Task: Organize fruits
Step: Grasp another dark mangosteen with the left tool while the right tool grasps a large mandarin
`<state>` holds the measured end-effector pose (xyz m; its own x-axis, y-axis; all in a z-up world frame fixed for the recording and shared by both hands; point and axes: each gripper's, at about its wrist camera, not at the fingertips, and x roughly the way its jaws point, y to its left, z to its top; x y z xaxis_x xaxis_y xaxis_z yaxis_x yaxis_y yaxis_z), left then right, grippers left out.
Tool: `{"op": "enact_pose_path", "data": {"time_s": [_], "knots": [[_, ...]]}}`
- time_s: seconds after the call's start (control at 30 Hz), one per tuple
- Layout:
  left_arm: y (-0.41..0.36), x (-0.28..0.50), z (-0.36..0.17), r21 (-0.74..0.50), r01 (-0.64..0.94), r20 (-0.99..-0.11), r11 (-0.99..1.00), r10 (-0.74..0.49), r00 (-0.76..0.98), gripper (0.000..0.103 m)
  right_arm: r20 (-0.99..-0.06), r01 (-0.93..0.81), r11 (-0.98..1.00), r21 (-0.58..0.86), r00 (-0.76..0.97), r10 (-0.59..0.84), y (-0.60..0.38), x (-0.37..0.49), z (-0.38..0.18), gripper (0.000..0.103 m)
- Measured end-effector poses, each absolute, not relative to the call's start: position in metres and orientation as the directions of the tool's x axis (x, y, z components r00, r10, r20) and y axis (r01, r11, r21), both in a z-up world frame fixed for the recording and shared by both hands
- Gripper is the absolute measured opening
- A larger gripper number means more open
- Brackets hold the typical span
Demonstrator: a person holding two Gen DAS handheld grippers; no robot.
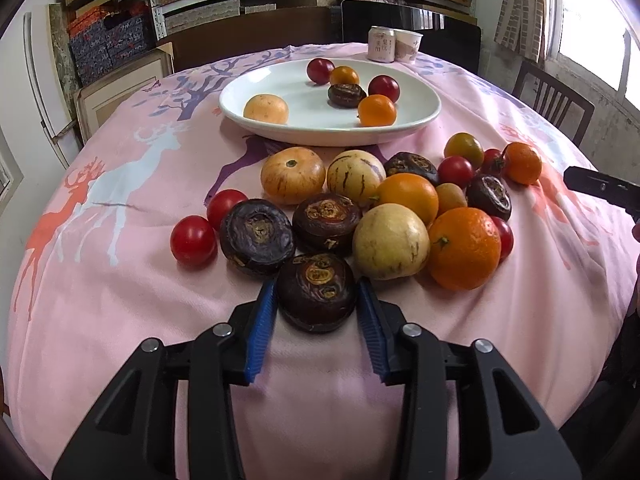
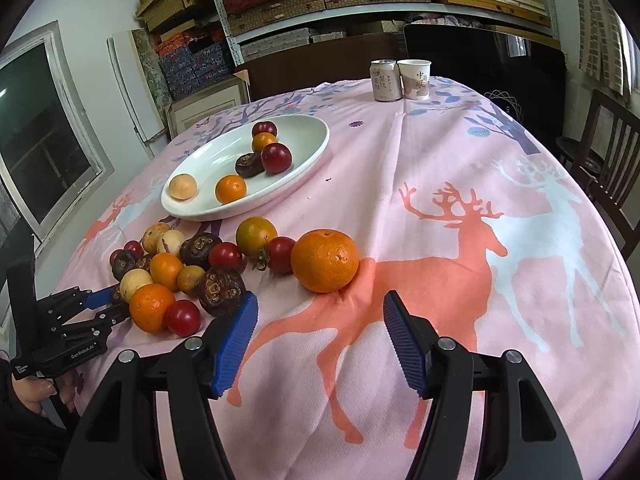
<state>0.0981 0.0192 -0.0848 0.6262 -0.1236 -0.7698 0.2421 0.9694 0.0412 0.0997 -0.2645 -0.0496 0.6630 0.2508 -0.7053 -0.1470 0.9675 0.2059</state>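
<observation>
Left hand-held gripper (image 1: pixel 317 300) clamps dark fruit (image 1: pixel 317 291) (tabletop).

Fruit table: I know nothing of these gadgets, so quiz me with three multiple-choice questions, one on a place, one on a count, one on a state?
1. Where is the left gripper?
A. around a dark fruit
B. over the plate
C. by the can

2. How many fruits lie on the plate?
A. four
B. six
C. nine

3. How are the right gripper's fingers?
A. shut on an orange
B. shut on a tomato
C. open, empty

Answers:
1 A: its fingers touch the dark fruit on both sides.
2 B: both views show six.
3 C: the orange lies ahead of them, untouched.
</observation>
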Motion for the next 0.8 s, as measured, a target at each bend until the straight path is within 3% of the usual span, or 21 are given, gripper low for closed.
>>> {"op": "enact_pose_path", "data": {"time_s": [0.27, 0.47, 0.57, 0.8], "knots": [[0.035, 0.092, -0.080, -0.065, 0.212, -0.718, 0.975, -0.193, 0.668, 0.039, -0.731, -0.140, 0.978, 0.157, 0.650, 0.210, -0.253, 0.114, -0.054, 0.066], [0.034, 0.088, -0.077, -0.058, 0.209, -0.700, 0.976, -0.190, 0.689, 0.039, -0.737, -0.133, 0.983, 0.124, 0.651, 0.181, -0.247, 0.130, -0.055, 0.066], [0.034, 0.088, -0.078, -0.061, 0.212, -0.699, 0.975, -0.193, 0.688, 0.039, -0.749, -0.119, 0.977, 0.176, 0.629, 0.211, -0.251, 0.141, -0.060, 0.066], [0.034, 0.087, -0.079, -0.060, 0.220, -0.701, 0.974, -0.198, 0.685, 0.039, -0.766, -0.102, 0.956, 0.275, 0.578, 0.282, -0.259, 0.159, -0.076, 0.050]]}}
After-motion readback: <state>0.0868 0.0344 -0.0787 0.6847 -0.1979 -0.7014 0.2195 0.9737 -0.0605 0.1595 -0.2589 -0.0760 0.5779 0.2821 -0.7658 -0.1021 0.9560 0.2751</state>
